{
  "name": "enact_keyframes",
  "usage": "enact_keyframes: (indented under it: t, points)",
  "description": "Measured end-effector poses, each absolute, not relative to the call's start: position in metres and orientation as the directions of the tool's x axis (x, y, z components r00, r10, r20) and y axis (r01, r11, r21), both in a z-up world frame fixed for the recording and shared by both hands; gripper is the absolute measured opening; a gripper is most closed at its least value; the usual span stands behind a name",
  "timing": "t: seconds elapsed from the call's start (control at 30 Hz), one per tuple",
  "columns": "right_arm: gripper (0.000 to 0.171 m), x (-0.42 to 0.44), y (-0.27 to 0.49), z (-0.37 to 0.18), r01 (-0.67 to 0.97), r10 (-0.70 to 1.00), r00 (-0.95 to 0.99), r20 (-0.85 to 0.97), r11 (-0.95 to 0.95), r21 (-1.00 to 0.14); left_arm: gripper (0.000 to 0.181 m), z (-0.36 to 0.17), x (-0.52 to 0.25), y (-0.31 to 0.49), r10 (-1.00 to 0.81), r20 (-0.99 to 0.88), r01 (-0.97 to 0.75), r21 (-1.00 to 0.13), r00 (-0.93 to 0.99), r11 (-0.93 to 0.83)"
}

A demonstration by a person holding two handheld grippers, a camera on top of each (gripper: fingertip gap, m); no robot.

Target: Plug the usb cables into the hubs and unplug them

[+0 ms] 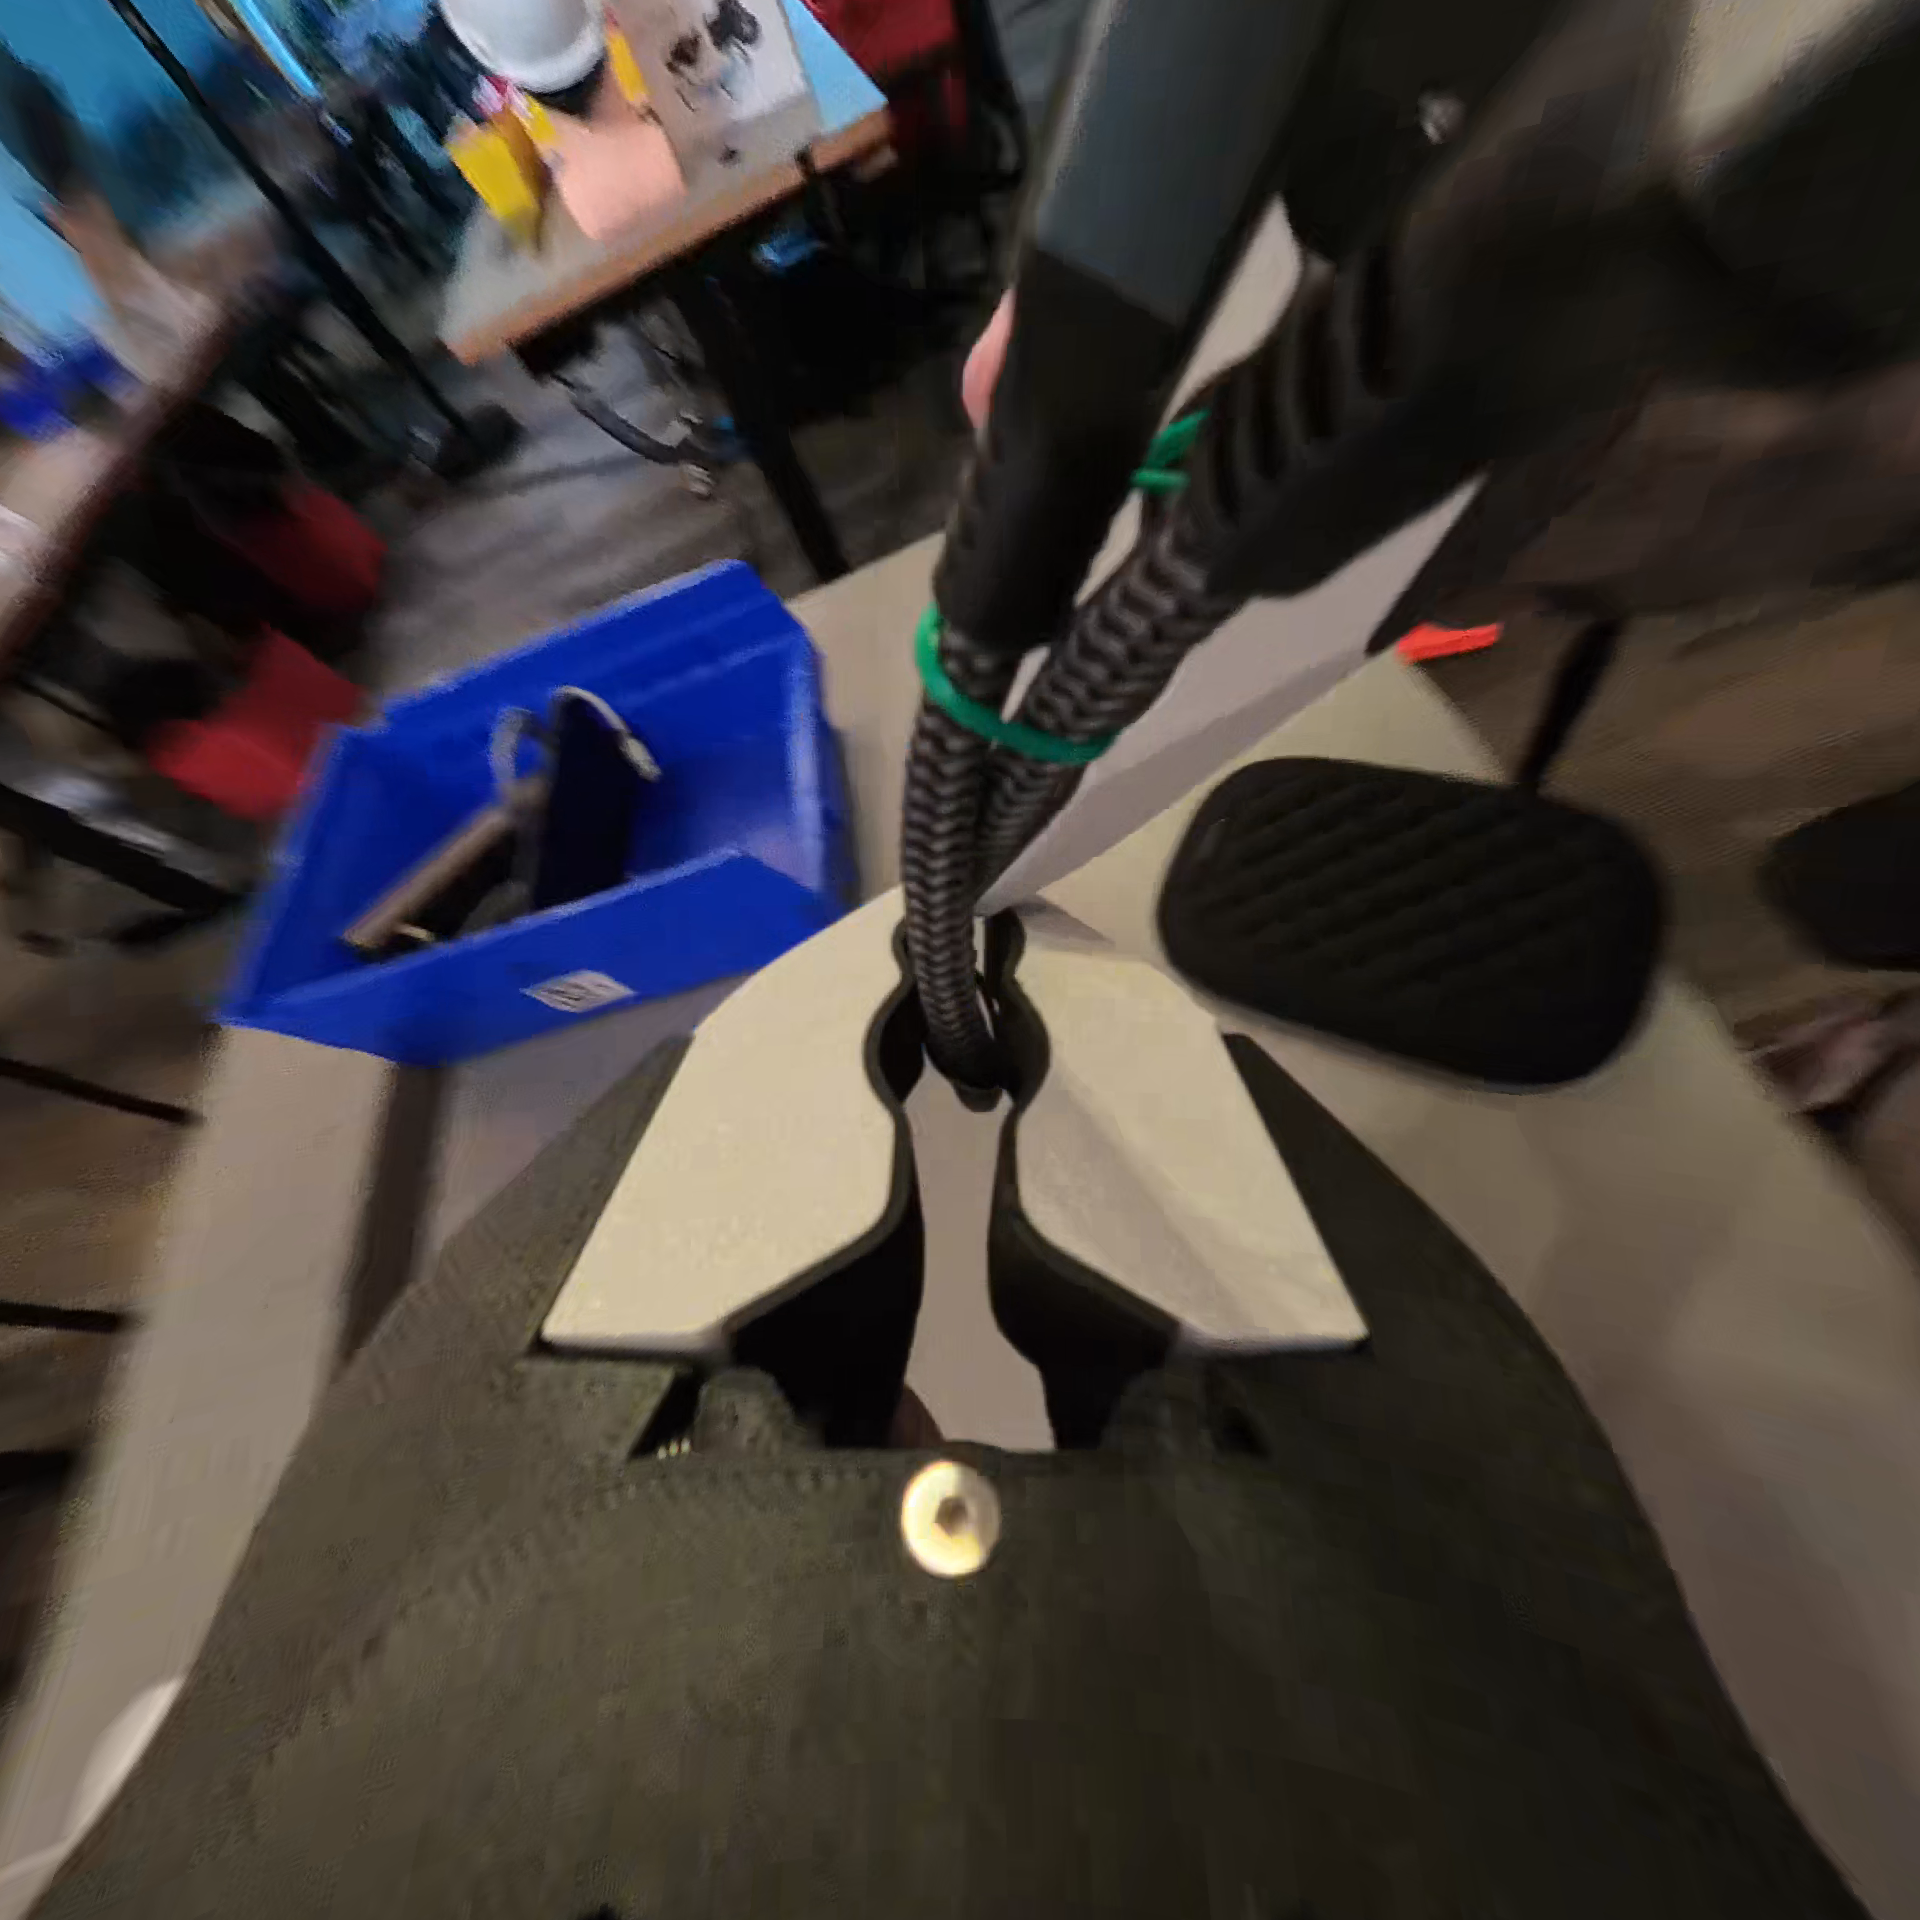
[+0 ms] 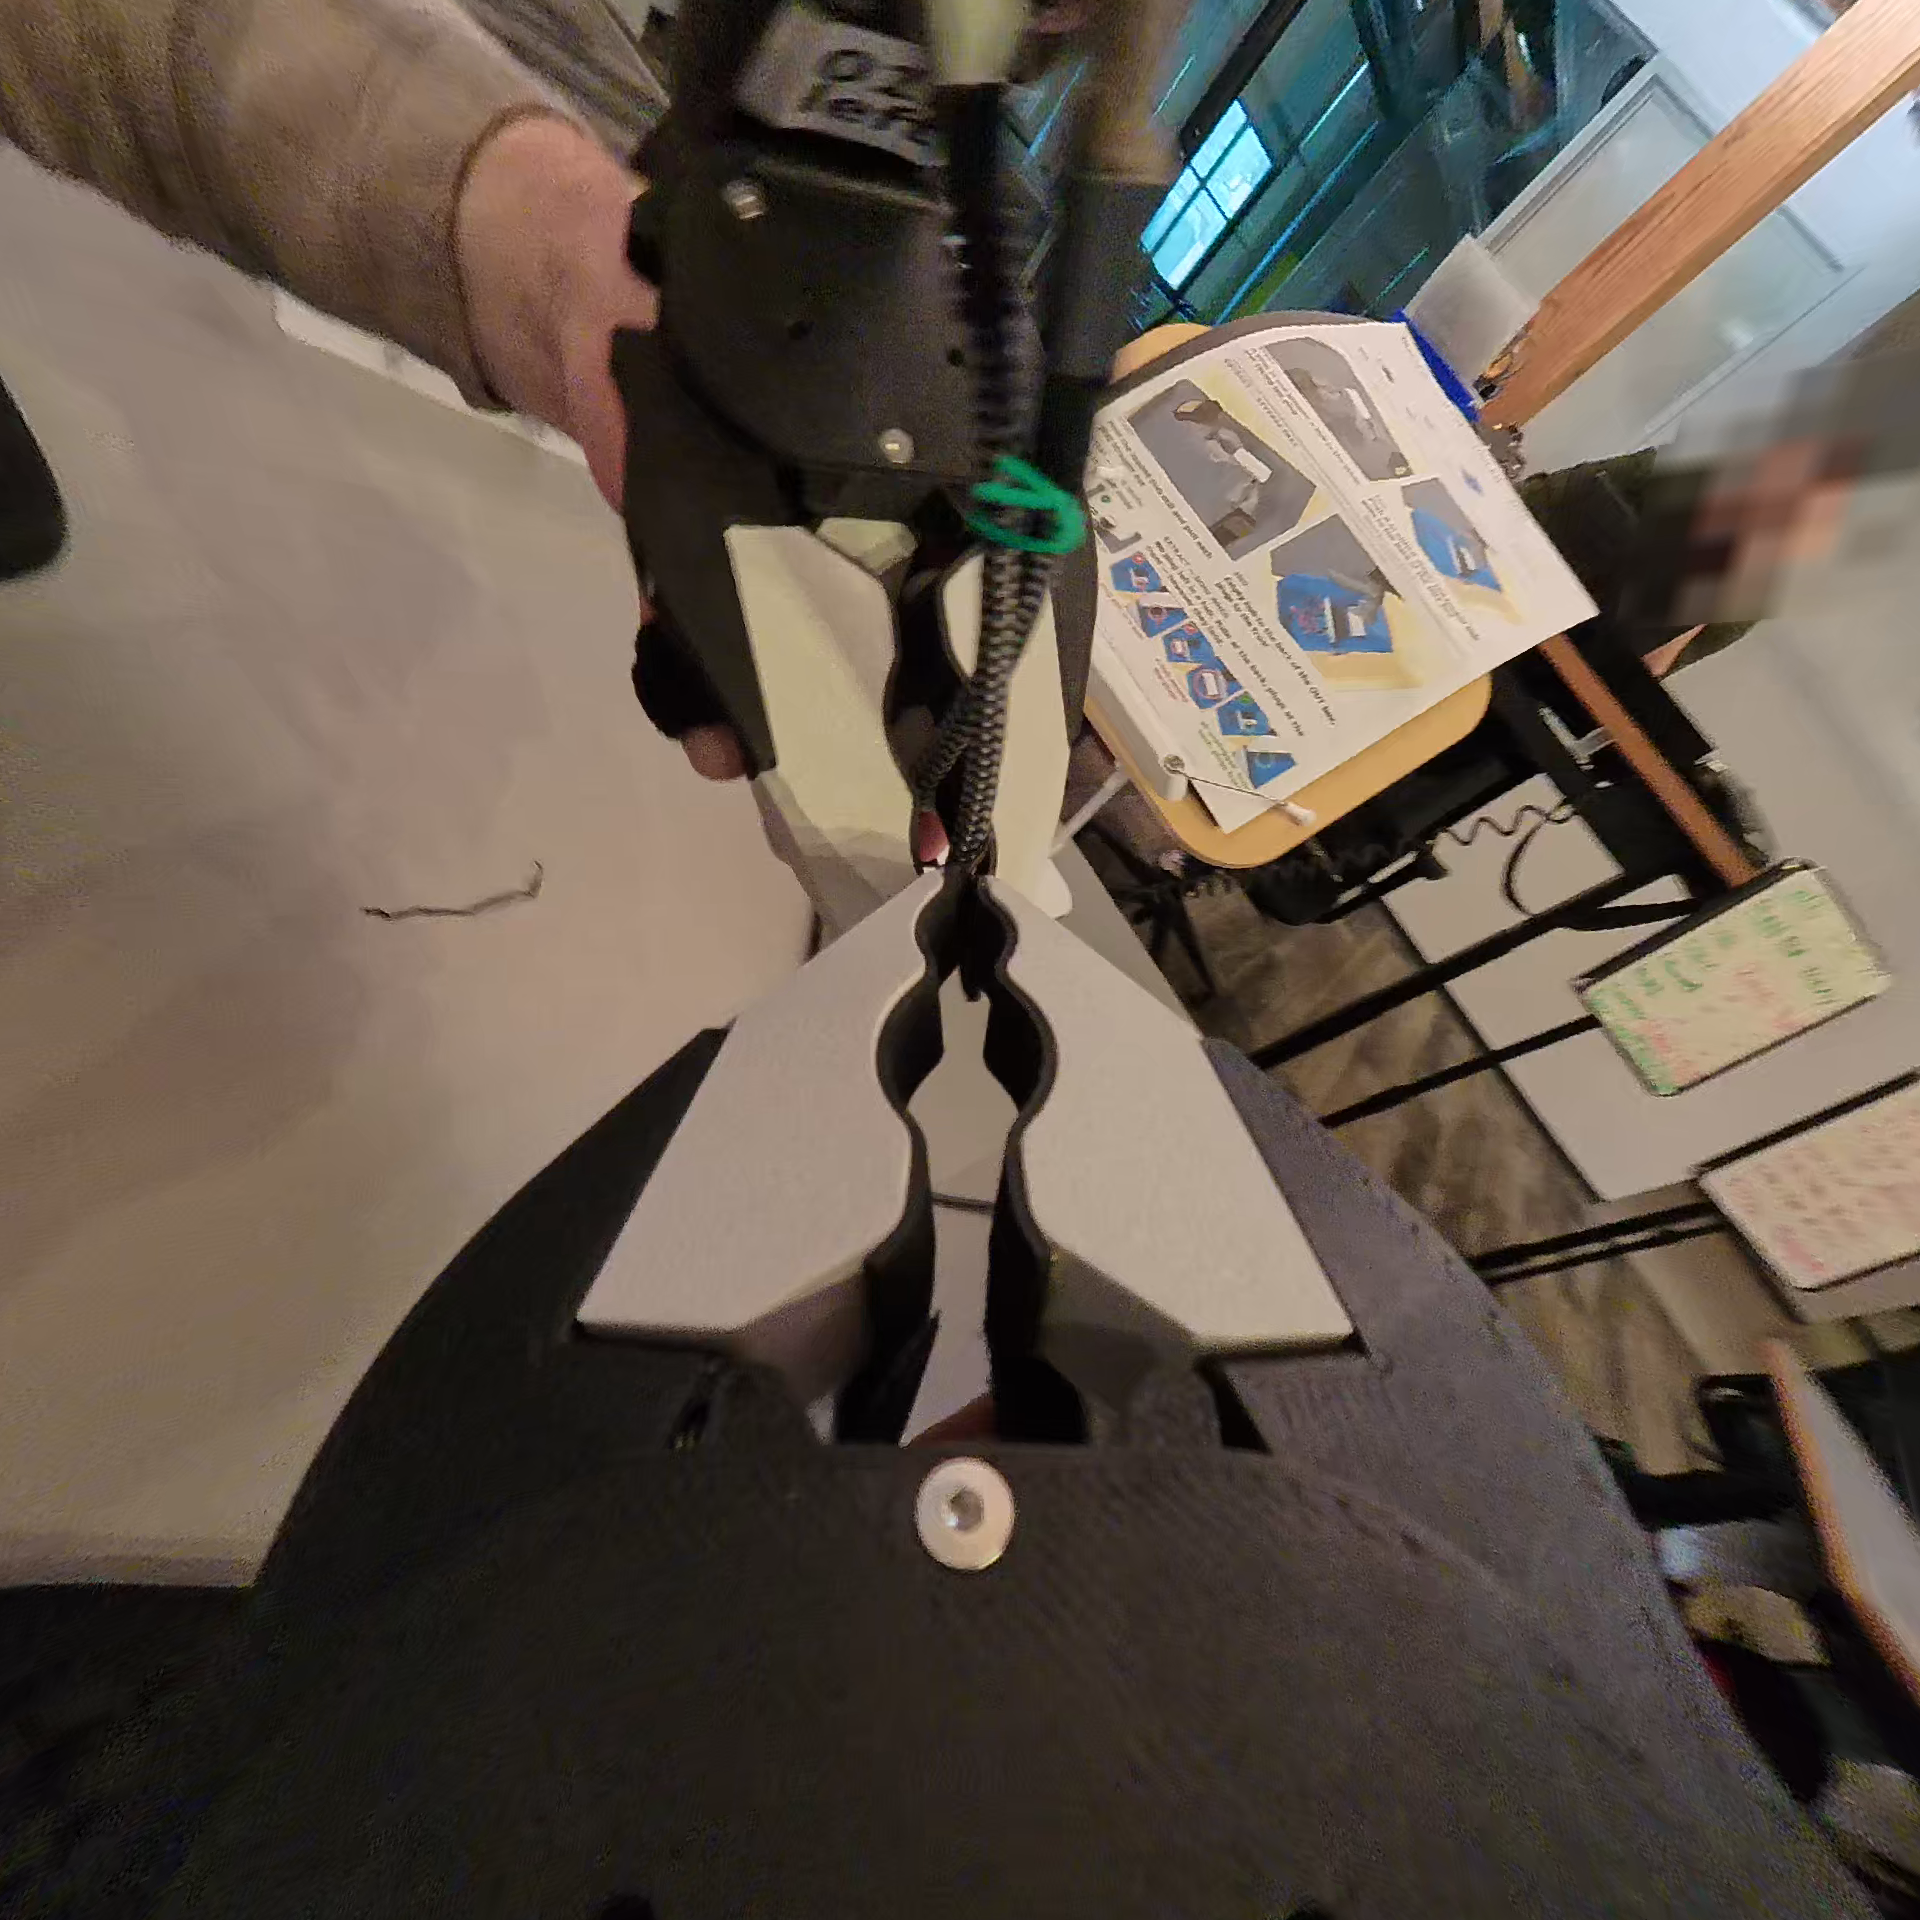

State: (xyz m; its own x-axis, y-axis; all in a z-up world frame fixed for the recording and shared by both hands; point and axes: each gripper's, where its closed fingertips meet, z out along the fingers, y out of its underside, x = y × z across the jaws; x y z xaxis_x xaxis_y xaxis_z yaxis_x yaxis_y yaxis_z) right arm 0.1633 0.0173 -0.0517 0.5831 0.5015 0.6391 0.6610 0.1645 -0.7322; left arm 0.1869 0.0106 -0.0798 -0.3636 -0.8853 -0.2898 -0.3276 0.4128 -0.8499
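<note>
Both grippers, left [image 1: 961,1039] and right [image 2: 966,935], had jaws nearly closed, pinching one braided cable [image 1: 940,883] that ran straight between them.

the two hand-held grippers face each other at close range, tips nearly meeting, with the braided cable bundle [image 1: 940,925] strung taut between them and filling the gap. the left hand-held gripper [image 1: 956,1049] has its fingers closed on the bundle's near end, so nothing passes between them; the right hand-held gripper [image 2: 971,945] likewise pinches the bundle at its tips. in the left wrist view, the blue bin [image 1: 582,831] blocks the far left and a black ribbed pad [image 1: 1408,914] lies to the right. bare table [image 2: 260,779] opens wide on the left of the right wrist view, crossed only by a thin loose thread [image 2: 457,904]. on its right a chair with a printed sheet [image 2: 1330,561] stands beyond the table edge.
</note>
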Motion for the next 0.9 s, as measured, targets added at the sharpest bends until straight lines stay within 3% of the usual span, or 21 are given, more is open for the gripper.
enact_keyframes:
  t: [0.1,0.23,0.33,0.4,0.6,0.9]
  points:
    - [0.000,0.163,0.018,-0.058,0.762,0.430,0.503,0.750,0.189,-0.619,0.006,-0.089,0.184,0.003,-0.903,-0.020,-0.397,-0.894,-0.428,0.208]
    - [0.000,0.161,0.017,-0.072,0.870,0.352,0.353,0.867,0.218,-0.443,0.006,-0.104,0.177,-0.006,-0.843,0.232,-0.504,-0.862,-0.486,0.054]
    - [0.000,0.161,0.016,-0.081,0.827,0.401,0.410,0.819,0.216,-0.519,0.007,-0.112,0.176,-0.008,-0.821,0.274,-0.515,-0.857,-0.500,0.028]
    - [0.000,0.160,0.014,-0.082,0.746,0.463,0.495,0.736,0.209,-0.633,0.009,-0.112,0.174,-0.012,-0.801,0.302,-0.515,-0.857,-0.517,0.010]
    - [0.000,0.165,0.013,-0.090,0.484,0.611,0.650,0.452,0.127,-0.866,0.042,-0.115,0.176,-0.014,-0.791,0.345,-0.494,-0.867,-0.505,-0.062]
    - [0.000,0.170,0.014,-0.114,0.398,0.663,0.681,0.311,0.022,-0.917,0.059,-0.113,0.176,0.021,-0.843,0.380,-0.362,-0.900,-0.381,-0.242]
